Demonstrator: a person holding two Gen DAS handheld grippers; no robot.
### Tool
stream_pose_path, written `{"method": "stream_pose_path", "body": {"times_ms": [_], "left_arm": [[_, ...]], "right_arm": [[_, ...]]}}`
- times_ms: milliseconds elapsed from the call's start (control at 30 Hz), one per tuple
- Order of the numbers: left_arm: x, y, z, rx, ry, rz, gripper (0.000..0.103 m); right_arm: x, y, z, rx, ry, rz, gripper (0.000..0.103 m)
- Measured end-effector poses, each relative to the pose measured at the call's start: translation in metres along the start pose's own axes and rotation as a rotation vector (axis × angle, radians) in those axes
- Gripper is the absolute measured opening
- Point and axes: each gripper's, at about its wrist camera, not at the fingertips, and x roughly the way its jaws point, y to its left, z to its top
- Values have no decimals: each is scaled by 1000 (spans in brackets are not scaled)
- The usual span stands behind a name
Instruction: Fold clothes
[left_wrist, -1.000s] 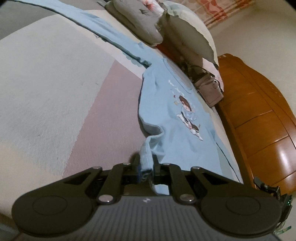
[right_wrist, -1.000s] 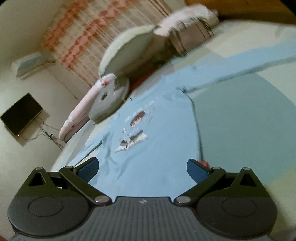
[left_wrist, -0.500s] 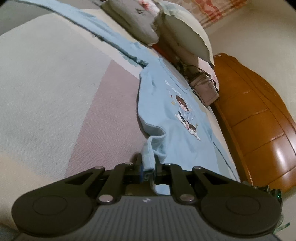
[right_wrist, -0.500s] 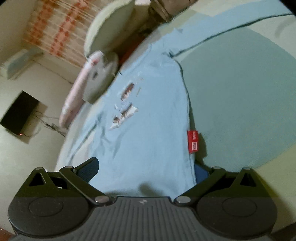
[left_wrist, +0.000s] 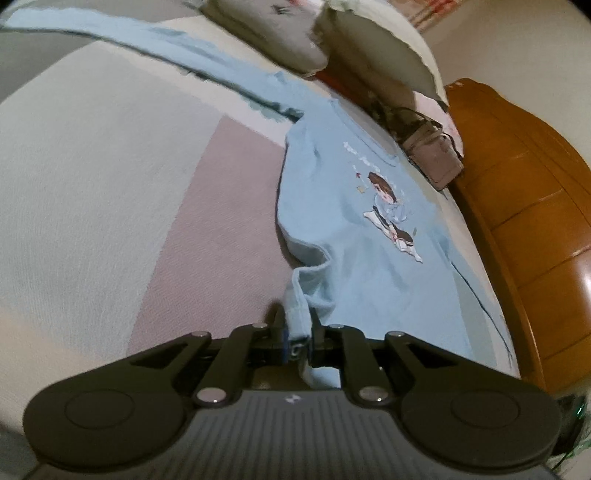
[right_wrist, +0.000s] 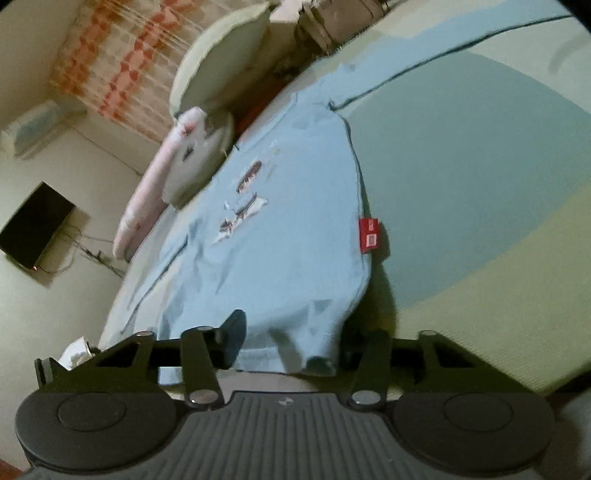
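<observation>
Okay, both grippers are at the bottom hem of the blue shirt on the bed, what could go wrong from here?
1. The right gripper is closing on bunched hem of the blue shirt; it may catch only part.
2. The left gripper pinches a thin twisted corner that could slip.
3. The long sleeve could drag and skew the fold.

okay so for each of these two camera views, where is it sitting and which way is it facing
Left wrist: sits on the left gripper, looking along its fingers over the bed toward the pillows; its jaws are shut on the hem of the blue shirt.
Right wrist: sits on the right gripper, facing up the shirt toward the curtain; its jaws are closing around the hem.
Shared: shirt, its cartoon print, pillows.
</observation>
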Motion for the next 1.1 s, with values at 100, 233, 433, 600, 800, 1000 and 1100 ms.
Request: {"method": "stream_pose_path", "body": {"times_ms": [100,233,433,600,800,1000,1100], "left_arm": [[-9,-9,-3,31,-9,36,7],[-26,-27,-7,84,-36,32,6],[-52,-35,-14,101,-58,6,6],[-46,-23,-26,90,1,26,5],[-55,-17,-29,137,11,104,5],[-67,-55,3,282,-93,106,6],[-45,-85,12,374,-109,121,11]], "right_arm": [[0,-13,5,52,10,-18,8],[-13,-7,10,7,-15,2,8],[-34,9,18,-46,-23,7,8],[-37,4,19,-45,8,-69,8],[-39,5,16,-79,48,-225,29],[-52,37,34,-244,-72,-294,57],[-29,54,38,-311,-65,-298,69]]}}
